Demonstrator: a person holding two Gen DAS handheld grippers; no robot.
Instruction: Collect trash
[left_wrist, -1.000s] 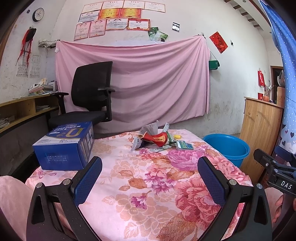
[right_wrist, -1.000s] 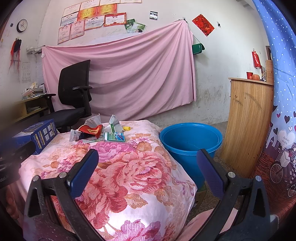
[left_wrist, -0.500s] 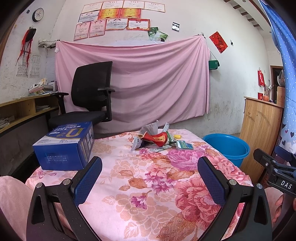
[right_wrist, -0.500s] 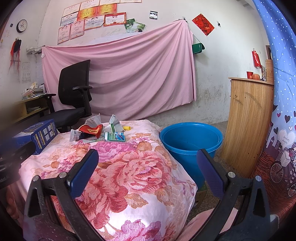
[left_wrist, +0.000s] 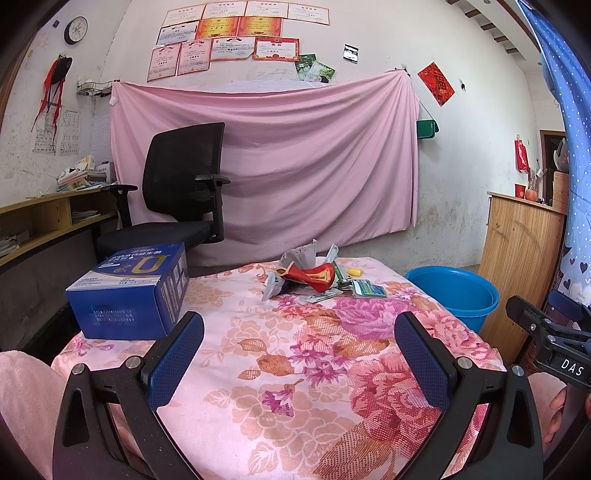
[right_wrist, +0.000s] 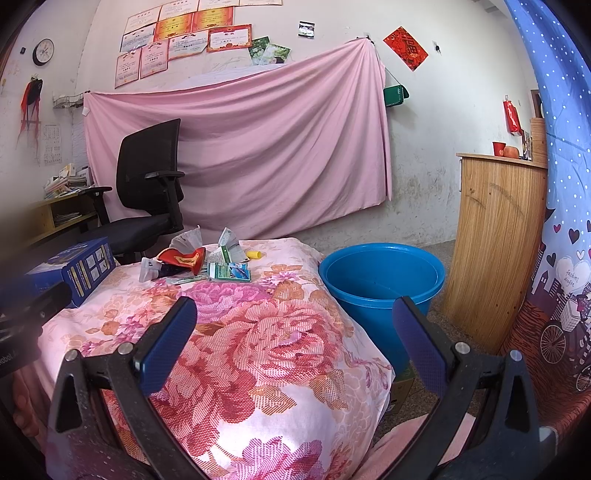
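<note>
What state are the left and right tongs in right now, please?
Left tongs: open, holding nothing, above the floral cloth.
Right tongs: open, holding nothing, short of the trash pile.

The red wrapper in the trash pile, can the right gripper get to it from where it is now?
Probably yes. The right gripper is open and empty, and only bare floral cloth lies between it and the red wrapper. The green packet beside the wrapper might get nudged.

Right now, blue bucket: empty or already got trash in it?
Empty as far as visible: the blue bucket shows only bare blue wall inside, though its bottom is hidden. The trash pile is on the floral table.
</note>
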